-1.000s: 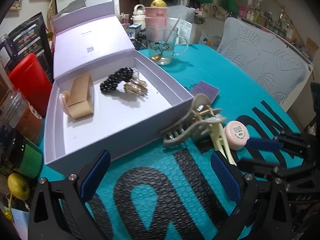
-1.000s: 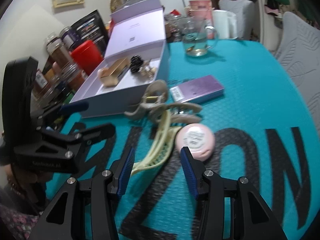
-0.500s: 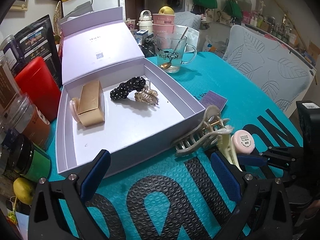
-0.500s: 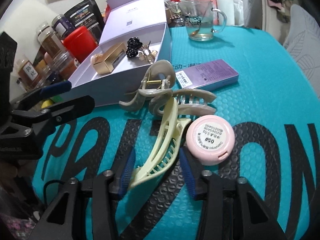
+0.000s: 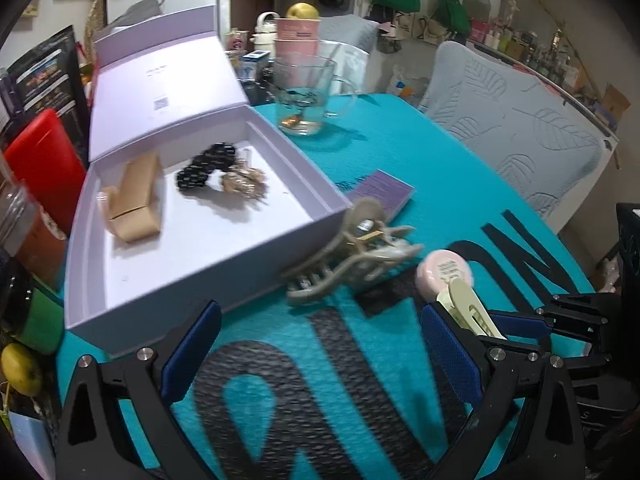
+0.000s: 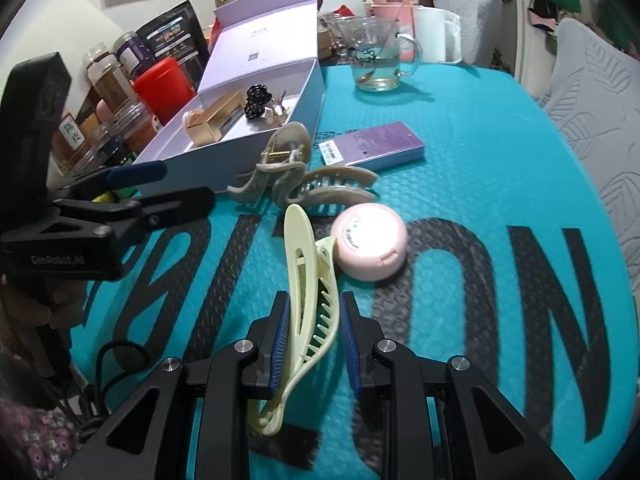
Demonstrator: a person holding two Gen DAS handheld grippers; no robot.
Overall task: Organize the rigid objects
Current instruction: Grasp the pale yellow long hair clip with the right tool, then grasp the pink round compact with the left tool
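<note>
My right gripper [image 6: 313, 338] is shut on a pale yellow hair clip [image 6: 307, 304] and holds it tilted up off the teal mat; the clip also shows in the left wrist view [image 5: 468, 312]. A beige claw clip [image 6: 296, 176] lies by the open lilac box [image 6: 256, 148], with a round pink compact [image 6: 370, 242] and a flat purple box [image 6: 372, 146] near it. The lilac box [image 5: 168, 280] holds a gold carton [image 5: 136, 200], a black scrunchie [image 5: 204, 168] and a gold clip [image 5: 244, 182]. My left gripper [image 5: 316, 356] is open and empty in front of the box.
A glass mug with a spoon [image 5: 308, 100] stands behind the box. Jars and a red canister [image 5: 40, 164] line the left table edge. A grey cushioned chair [image 5: 516, 140] is at the right. A lemon [image 5: 20, 368] lies at the lower left.
My right gripper has closed on the yellow hair clip and raised it off the mat. My left gripper has shifted a little; the box looks closer.
</note>
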